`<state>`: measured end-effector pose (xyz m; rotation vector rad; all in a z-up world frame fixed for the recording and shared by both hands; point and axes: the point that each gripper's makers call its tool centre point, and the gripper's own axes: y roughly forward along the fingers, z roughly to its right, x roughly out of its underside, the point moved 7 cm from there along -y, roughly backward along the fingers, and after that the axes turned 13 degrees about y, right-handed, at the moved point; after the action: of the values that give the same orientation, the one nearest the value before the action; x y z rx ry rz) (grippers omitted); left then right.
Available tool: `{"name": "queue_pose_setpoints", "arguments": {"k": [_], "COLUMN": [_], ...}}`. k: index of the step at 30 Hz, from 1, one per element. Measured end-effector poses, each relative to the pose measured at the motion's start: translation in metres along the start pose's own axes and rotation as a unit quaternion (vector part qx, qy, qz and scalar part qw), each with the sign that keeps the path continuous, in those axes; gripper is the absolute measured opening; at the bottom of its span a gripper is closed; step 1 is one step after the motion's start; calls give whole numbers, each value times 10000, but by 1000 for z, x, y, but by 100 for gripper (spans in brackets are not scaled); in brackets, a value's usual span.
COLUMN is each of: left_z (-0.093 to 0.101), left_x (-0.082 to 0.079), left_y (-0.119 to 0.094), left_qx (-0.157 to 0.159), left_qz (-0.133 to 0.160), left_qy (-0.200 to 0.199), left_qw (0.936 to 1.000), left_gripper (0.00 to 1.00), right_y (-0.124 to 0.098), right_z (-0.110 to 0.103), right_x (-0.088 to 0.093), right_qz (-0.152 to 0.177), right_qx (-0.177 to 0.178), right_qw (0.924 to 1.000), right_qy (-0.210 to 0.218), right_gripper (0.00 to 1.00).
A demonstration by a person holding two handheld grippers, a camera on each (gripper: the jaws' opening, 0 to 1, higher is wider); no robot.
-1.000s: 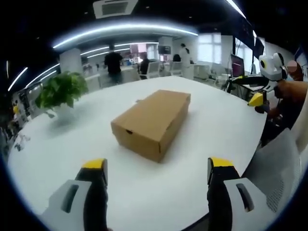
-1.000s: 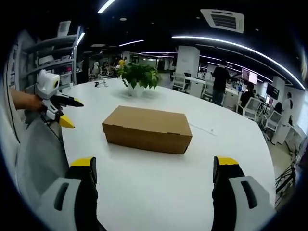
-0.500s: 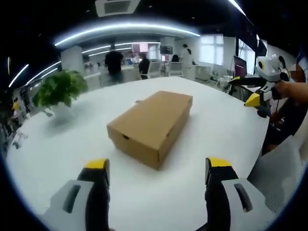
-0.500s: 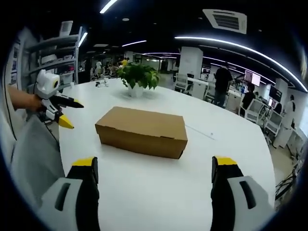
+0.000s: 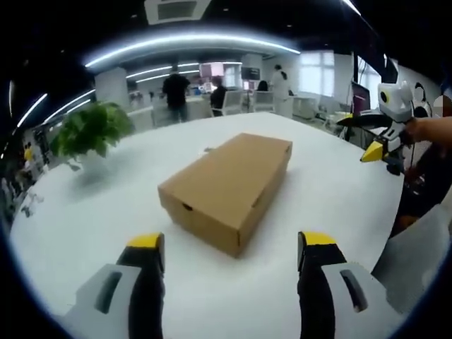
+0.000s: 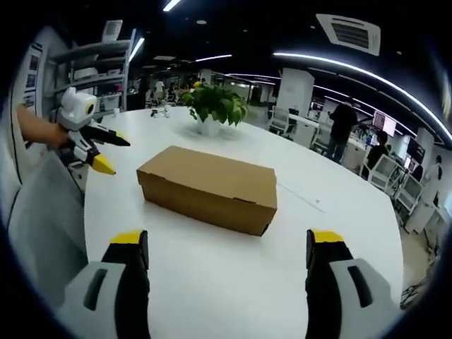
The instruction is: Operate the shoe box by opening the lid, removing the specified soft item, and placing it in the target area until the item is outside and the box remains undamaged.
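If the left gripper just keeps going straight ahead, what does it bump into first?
Probably the shoe box. It sits closed on the white table, right ahead between the open jaws of the left gripper, with bare table before it. How far is hard to tell.

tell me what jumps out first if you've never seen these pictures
The plain brown cardboard box catches the eye first, sitting shut in the middle of the big white table. Next come the yellow-tipped grippers: the left gripper and the right gripper both point at the box with jaws wide apart, touching nothing. A leafy green plant stands on the table beyond the box.
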<state>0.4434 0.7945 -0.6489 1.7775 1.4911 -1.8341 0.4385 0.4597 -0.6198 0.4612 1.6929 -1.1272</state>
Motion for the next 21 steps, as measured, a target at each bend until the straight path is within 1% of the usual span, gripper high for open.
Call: {"name": "queue_pose_setpoints", "arguments": {"k": [6,12,18,21], "left_z": [-2,-7,-11,-9], "left_x": [-2,-3,-1,-1], "left_y": [9,15,24,28], "left_qx": [-84,-205,-329,-365], "left_qz": [-53,-63,-105,-127], "left_qy": [84,57,-121,-130], "left_qw": [9999,9998,9993,9992], "left_gripper": [74,72,70,69], "right_y": [12,26,43,51], "right_z": [8,18,33,41], "right_x": [0,-2,-3,-4], "right_qz": [-57,-42,-76,-116], "right_qx": [-125,-244,-364,-414], "right_qw": [9999,9996,9991,9987], "right_qy": [-88,-155,-217,-259], "right_gripper": [85,84,81,80]}}
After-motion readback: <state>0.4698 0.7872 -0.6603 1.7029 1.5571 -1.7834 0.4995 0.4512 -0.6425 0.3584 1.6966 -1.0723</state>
